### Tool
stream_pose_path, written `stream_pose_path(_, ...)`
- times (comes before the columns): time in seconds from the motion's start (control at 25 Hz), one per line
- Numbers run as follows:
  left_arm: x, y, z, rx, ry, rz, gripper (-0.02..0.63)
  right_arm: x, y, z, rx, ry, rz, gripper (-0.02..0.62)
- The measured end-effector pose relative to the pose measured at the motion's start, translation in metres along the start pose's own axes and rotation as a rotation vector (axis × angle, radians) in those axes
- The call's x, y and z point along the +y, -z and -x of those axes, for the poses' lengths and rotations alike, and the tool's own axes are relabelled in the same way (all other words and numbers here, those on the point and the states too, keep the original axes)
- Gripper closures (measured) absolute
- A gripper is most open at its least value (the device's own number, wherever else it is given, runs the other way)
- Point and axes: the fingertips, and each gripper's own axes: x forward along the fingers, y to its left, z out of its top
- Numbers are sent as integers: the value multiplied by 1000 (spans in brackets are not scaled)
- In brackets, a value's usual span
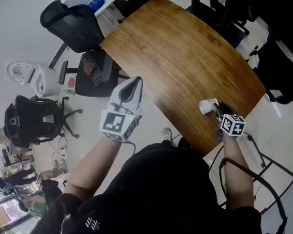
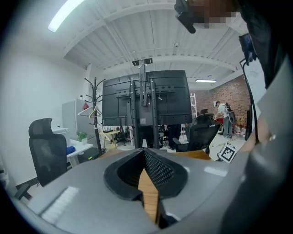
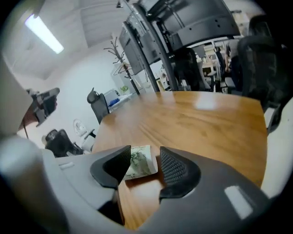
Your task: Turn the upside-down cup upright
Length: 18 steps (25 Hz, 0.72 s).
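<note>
A white paper cup with a green plant print (image 3: 139,162) rests on the wooden table (image 3: 192,119) near its front edge, seen in the head view as a small white cup (image 1: 207,106). Which end is up I cannot tell. My right gripper (image 3: 145,151) straddles it with its jaws open; a gap of wood shows between the cup and the right pad. In the head view this right gripper (image 1: 214,110) sits just beside the cup. My left gripper (image 1: 135,81) hovers at the table's left edge, shut and empty, its pads meeting at the tip (image 2: 144,151).
The table (image 1: 188,57) is bare apart from the cup. Black office chairs (image 1: 73,23) and a chair with a keyboard on it (image 1: 93,70) stand on the floor to the left. A large screen on a stand (image 2: 146,96) rises beyond the table.
</note>
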Motion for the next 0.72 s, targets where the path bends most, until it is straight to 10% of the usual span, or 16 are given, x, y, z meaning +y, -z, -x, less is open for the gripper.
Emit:
stream_pose_path(0.16, -3, -2, -2, 0, 13, -11, 606, 6, 4, -1, -8, -61, -92, 479)
stream_pose_path(0.72, -13, -4, -6, -24, 43, 4, 606, 54, -16, 25, 55, -13, 439, 558)
